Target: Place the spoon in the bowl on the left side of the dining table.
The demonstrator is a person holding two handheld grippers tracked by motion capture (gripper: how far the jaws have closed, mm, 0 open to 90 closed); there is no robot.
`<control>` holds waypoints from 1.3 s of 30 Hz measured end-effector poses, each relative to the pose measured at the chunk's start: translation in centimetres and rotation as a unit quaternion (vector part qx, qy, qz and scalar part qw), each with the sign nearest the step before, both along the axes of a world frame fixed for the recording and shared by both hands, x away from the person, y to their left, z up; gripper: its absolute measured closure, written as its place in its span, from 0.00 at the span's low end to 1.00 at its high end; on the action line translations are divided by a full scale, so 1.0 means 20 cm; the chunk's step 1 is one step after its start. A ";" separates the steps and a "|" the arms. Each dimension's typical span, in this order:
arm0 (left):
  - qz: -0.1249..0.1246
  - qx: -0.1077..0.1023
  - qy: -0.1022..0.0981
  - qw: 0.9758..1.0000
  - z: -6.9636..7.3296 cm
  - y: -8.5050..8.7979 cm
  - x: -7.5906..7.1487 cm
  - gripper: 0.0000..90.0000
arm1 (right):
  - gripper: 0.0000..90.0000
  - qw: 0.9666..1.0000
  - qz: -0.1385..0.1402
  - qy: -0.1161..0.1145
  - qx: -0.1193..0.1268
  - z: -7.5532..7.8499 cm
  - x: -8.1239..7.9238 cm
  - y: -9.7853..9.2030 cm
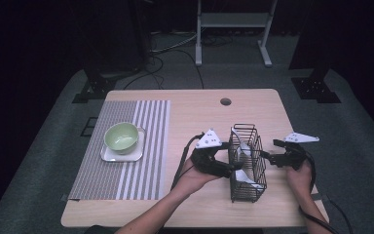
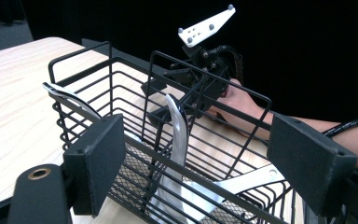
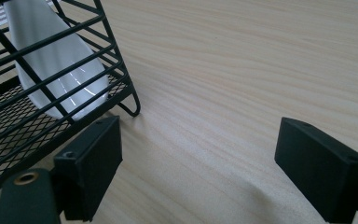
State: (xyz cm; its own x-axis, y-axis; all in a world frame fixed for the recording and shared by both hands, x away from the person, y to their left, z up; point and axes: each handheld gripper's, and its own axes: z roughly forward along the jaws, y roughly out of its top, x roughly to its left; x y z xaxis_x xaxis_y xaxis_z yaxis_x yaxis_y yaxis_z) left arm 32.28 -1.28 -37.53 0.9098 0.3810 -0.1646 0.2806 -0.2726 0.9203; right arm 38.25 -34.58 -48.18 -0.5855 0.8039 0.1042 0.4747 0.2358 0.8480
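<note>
A black wire basket stands on the wooden table, right of the middle, with white spoons leaning inside it. My left gripper is against the basket's left side. In the left gripper view its jaws stand wide apart, the basket's near wall and a white spoon lie just beyond them, and the pads press on nothing. My right gripper is at the basket's right side, open over bare table in its own view. There the basket's corner sits beside its left pad.
A green bowl sits on a white square plate on a striped placemat at the left. A round hole marks the table's far edge. Desk legs and cables lie on the floor beyond.
</note>
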 end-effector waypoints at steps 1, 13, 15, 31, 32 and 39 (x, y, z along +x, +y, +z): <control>0.001 0.001 0.000 1.000 0.00 0.00 0.00 0.25 | 0.15 1.000 0.000 0.000 0.000 0.00 0.00 0.00; 0.015 0.009 -0.009 1.000 0.01 -0.03 0.02 0.45 | 0.15 1.000 0.000 -0.001 0.001 0.00 0.00 0.00; 0.016 0.010 -0.014 1.000 0.00 -0.03 0.02 0.50 | 0.15 1.000 0.001 -0.001 0.001 0.00 0.00 0.00; 0.021 0.015 -0.032 0.999 0.00 -0.04 0.02 0.77 | 0.15 1.000 0.002 -0.001 0.004 0.00 0.00 0.00; 0.022 0.014 -0.031 0.999 0.00 -0.04 0.02 0.80 | 0.15 1.000 0.002 -0.002 0.003 0.00 0.00 0.00; 0.034 0.007 -0.030 0.999 -0.01 -0.03 0.03 0.87 | 0.15 1.000 0.002 -0.002 0.004 0.00 0.00 0.00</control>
